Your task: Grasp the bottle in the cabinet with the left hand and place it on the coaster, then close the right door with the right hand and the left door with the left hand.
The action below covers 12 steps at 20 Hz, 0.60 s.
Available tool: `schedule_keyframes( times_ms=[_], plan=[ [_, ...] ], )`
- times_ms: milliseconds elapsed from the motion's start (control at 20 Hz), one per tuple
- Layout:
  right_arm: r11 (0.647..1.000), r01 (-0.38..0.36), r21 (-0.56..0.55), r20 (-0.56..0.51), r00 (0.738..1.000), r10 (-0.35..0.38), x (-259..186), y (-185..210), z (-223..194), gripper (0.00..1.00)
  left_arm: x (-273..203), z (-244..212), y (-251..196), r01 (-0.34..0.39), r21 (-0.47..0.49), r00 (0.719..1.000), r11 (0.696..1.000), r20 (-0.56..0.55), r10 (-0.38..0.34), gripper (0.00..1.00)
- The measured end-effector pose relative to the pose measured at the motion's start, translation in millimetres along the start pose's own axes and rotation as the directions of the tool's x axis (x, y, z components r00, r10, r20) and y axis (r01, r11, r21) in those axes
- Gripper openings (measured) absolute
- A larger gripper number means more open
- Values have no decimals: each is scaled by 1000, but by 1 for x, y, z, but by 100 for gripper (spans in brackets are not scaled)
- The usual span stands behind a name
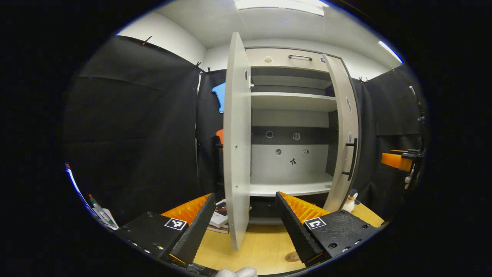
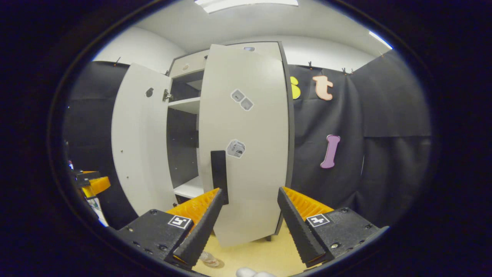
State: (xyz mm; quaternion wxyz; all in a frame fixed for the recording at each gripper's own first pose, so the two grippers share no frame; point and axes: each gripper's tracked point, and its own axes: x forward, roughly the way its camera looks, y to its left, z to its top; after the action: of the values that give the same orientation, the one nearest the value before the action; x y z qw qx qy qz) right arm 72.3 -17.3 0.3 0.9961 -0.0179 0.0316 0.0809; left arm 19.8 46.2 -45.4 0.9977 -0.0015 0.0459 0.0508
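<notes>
While both pairs of fingers stand spread wide and hold nothing, the left gripper [image 1: 242, 227] hangs over the pale wooden counter [image 1: 261, 246] with the thin edge of the left door [image 1: 235, 146] between its tips. A round coaster [image 1: 293, 257] lies on the counter just beside one finger. The bottle [image 2: 209, 258], clear, shows low in the right gripper view. The right gripper [image 2: 250, 223] faces the smooth right door [image 2: 250, 154], near its dark bar handle [image 2: 219, 173]. Beyond, the cabinet [image 1: 292, 115] shelves stand bare.
</notes>
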Motion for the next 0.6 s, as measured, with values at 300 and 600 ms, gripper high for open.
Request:
schedule_keyframes(
  times_ms=[300,600],
  plan=[
    [998,55,21,-26,998,-54,-34,4,-19,94,34,13,58,-16,-11,1000,1000,22,16,95],
    [990,132,39,-68,989,-129,-64,-4,-38,89,78,35,113,-84,-17,994,996,64,85,94]
  ],
)
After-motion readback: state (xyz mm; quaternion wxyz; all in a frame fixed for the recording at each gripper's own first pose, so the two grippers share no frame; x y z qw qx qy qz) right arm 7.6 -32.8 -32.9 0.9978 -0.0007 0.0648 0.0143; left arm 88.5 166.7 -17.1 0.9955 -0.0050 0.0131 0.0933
